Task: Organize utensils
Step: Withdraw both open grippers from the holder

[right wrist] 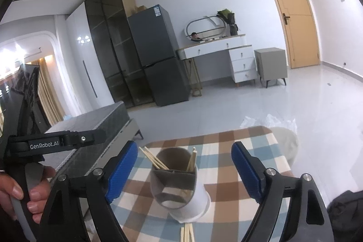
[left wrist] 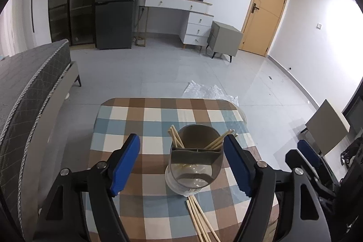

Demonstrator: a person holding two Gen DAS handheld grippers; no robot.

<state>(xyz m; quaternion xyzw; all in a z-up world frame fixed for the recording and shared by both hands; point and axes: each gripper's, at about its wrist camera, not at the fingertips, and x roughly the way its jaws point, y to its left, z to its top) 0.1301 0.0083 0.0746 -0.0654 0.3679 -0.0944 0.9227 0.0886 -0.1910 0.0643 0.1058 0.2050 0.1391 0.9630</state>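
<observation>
A grey utensil holder (left wrist: pixel 195 158) on a clear round base stands upright on the checked tablecloth (left wrist: pixel 136 119). Wooden chopsticks (left wrist: pixel 175 137) lean out of its rear compartments on both sides. Several loose chopsticks (left wrist: pixel 199 219) lie on the cloth just in front of the holder. My left gripper (left wrist: pixel 181 140) is open, its blue pads wide on either side of the holder without touching it. My right gripper (right wrist: pixel 185 147) is also open, framing the same holder (right wrist: pixel 174 183), with loose chopsticks (right wrist: pixel 187 233) below it. A hand (right wrist: pixel 20 192) holds the left gripper's handle.
A grey mattress (left wrist: pixel 29 83) runs along the table's left side. Crumpled clear plastic (left wrist: pixel 211 92) lies on the floor past the far table edge. A grey panel (left wrist: pixel 326 128) stands to the right. Fridge (right wrist: pixel 156 56), dresser (right wrist: pixel 226 49) and door (right wrist: pixel 292 15) line the far wall.
</observation>
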